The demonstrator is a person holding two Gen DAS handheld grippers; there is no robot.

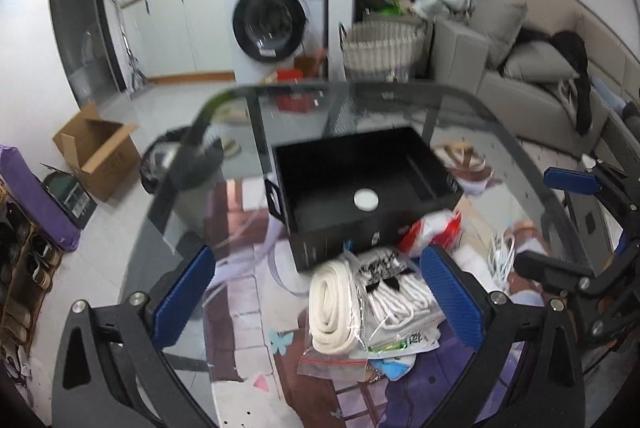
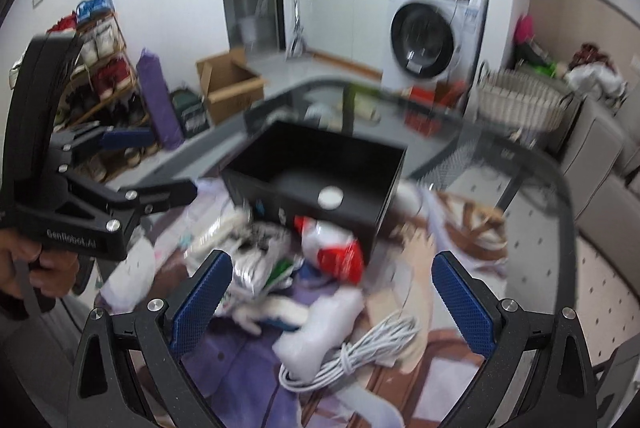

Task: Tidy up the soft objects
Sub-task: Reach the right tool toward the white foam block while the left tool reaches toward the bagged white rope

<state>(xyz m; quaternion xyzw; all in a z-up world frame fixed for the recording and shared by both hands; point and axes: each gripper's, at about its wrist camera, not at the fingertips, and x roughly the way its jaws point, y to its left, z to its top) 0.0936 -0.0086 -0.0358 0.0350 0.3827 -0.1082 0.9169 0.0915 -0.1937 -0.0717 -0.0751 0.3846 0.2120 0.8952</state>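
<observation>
A black open box stands on the glass table, a white round disc inside it; it also shows in the right wrist view. In front of it lie soft items: a bagged white rope coil, a bag of white cords, a red-and-white bag and a white cable bundle. My left gripper is open above the rope bags, holding nothing. My right gripper is open above the pile, holding nothing.
The glass table's rim curves behind the box. Beyond are a washing machine, a wicker basket, a grey sofa, a cardboard box and a shoe rack.
</observation>
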